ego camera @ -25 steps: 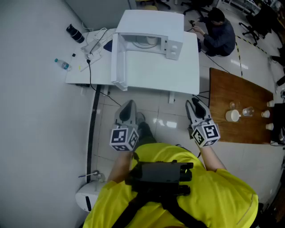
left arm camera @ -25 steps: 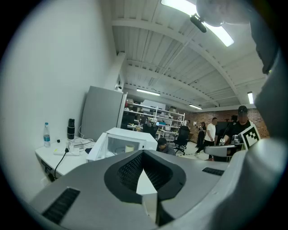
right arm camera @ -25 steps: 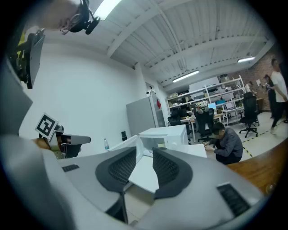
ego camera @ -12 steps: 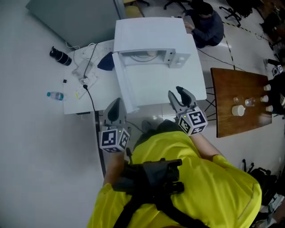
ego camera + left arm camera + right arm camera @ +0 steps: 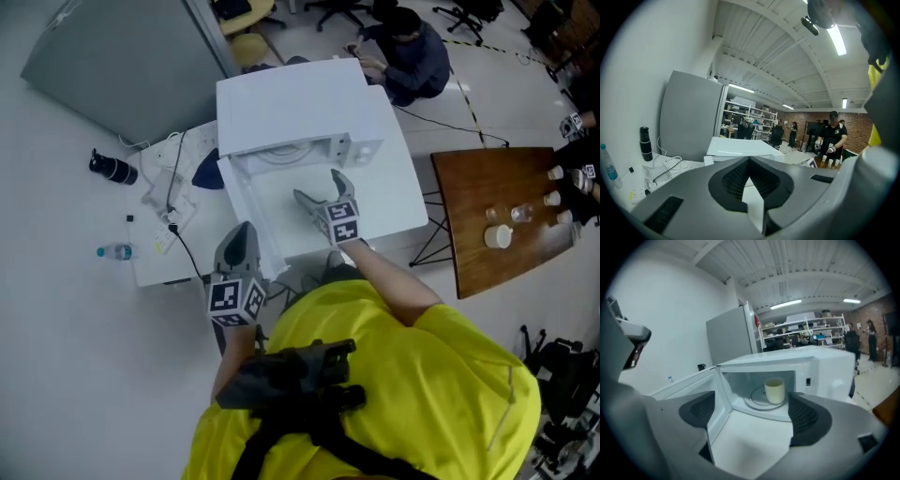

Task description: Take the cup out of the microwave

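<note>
The white microwave [image 5: 295, 103] stands on a white table [image 5: 398, 202], its door [image 5: 246, 211] swung open to the left. In the right gripper view a cream cup [image 5: 774, 391] stands upright on the turntable inside. My right gripper [image 5: 319, 194] hovers over the table in front of the opening and short of the cup. Its jaws are opening wide with nothing between them, as also shows for the right gripper [image 5: 752, 412] in its own view. My left gripper [image 5: 236, 246] hangs at the table's front edge beside the door, shut and empty.
A water bottle [image 5: 112, 251], a black flask [image 5: 112, 169] and cables [image 5: 169, 197] lie on the table's left part. A brown table [image 5: 469, 244] with small cups stands to the right. A person [image 5: 408, 52] sits behind the microwave. A grey cabinet [image 5: 122, 66] stands at the back left.
I have come up to the table. The right gripper went forward to the microwave's opening and its jaws spread apart. The left gripper moved up to the table edge, still shut.
</note>
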Tool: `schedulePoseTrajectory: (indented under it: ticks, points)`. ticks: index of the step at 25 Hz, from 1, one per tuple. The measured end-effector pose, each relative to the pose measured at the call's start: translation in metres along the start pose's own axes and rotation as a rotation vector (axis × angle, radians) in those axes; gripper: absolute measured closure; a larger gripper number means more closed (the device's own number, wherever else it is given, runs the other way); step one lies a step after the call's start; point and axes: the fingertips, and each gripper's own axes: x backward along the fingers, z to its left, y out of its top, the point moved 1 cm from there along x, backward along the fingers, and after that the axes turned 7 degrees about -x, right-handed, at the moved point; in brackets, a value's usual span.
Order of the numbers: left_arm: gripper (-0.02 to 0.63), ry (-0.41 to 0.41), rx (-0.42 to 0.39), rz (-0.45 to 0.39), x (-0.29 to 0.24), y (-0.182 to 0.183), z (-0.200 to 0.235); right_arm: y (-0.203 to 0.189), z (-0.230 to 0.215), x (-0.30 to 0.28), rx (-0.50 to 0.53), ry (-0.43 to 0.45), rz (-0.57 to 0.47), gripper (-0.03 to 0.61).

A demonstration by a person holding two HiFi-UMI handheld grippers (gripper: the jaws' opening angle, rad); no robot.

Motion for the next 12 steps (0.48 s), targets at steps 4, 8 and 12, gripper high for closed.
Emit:
schedulePoseTrajectory:
  ticks: [4, 8, 12]
  points:
    - [0.614, -0.028, -0.032, 0.011, -0.033, -0.006, 0.001, -0.015, -0.023, -0.080, -0.023, -0.058, 0.025, 0.080]
    - [0.614, -0.056, 0.004, 0.017, -0.060, -0.024, 0.002, -0.018, -0.046, -0.125, -0.013, -0.130, -0.007, 0.080]
    - [0.614, -0.163, -0.034, 0.051, -0.070, -0.025, -0.002, -0.029, -0.063, -0.162, -0.024, -0.204, -0.017, 0.080]
